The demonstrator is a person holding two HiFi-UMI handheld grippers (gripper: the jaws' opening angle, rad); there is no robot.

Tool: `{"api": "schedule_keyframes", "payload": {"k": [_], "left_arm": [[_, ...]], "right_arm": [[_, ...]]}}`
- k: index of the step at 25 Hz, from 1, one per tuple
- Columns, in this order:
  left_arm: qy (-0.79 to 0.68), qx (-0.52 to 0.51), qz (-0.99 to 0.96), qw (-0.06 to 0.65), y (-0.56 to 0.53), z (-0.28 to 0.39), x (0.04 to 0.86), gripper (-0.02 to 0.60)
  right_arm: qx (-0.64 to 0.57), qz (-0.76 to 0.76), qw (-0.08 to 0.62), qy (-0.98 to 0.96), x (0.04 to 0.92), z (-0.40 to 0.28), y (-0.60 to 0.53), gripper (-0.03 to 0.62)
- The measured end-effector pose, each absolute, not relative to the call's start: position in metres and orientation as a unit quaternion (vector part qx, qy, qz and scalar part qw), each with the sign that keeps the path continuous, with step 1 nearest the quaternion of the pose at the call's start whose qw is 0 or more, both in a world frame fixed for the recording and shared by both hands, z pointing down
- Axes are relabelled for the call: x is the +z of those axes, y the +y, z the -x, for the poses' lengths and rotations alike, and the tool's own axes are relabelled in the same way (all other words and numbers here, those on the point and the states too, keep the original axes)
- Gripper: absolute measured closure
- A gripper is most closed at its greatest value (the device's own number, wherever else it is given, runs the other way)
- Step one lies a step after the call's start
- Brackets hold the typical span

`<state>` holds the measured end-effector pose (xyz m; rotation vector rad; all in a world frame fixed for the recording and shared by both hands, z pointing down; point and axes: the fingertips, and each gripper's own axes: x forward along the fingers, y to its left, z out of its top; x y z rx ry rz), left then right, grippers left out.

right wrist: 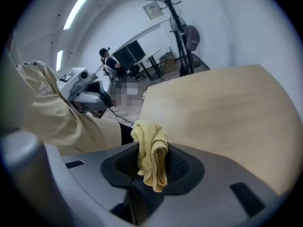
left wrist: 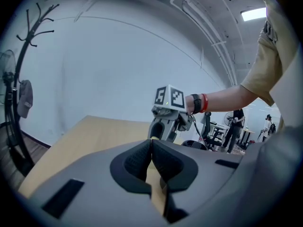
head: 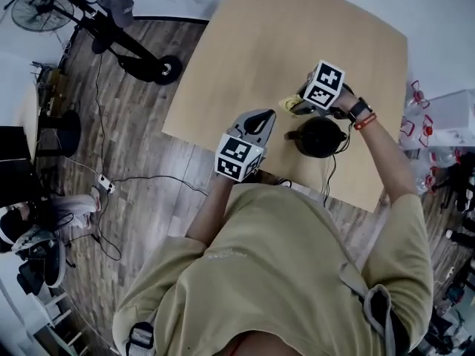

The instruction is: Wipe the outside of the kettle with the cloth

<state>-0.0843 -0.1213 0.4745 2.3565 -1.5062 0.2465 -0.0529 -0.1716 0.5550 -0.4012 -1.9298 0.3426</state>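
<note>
Rough yellow terry cloth (right wrist: 151, 143) between the right gripper's (right wrist: 150, 167) matt grey plastic jaws; ahead of them, smooth matt wooden table (right wrist: 227, 112)

Surface (head: 297, 43) is bare across its far half and left part: open passage there. Kettle (head: 319, 137) stands near the near edge, the only standing obstacle. Left tongs (head: 261, 119) hang just left of it. Right tongs (head: 292, 106), clamped on cloth (head: 287, 102), crowd its far-left side. Cord (head: 326, 173) crosses the near strip.

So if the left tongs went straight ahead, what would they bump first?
Probably the right tongs holding the cloth, dead ahead; the kettle sits just right of that line. Depth is unclear.
</note>
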Motion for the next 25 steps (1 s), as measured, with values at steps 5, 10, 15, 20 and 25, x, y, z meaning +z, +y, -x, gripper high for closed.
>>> {"api": "schedule_keyframes", "payload": {"k": [5,10,15,20,25], "left_arm": [[-0.537,0.083,-0.820,0.179,-0.114,0.092,0.478,0.557],[-0.536,0.081,-0.817,0.197,-0.113,0.103,0.484,0.557],[-0.524,0.089,-0.822,0.207,-0.117,0.097,0.493,0.557],[-0.505,0.093,-0.832,0.210,-0.125,0.089,0.493,0.557],[-0.489,0.095,-0.842,0.210,-0.138,0.074,0.495,0.557]], "right_arm": [[0.151,0.244,0.610,-0.738,0.612,0.069,-0.148,0.457],[0.189,0.302,0.662,-0.660,0.650,0.062,-0.124,0.457],[0.213,0.305,0.675,-0.637,0.674,0.053,-0.130,0.462],[0.253,0.247,0.659,-0.664,0.682,0.049,-0.169,0.464],[0.280,0.187,0.638,-0.693,0.683,0.032,-0.206,0.465]]}}
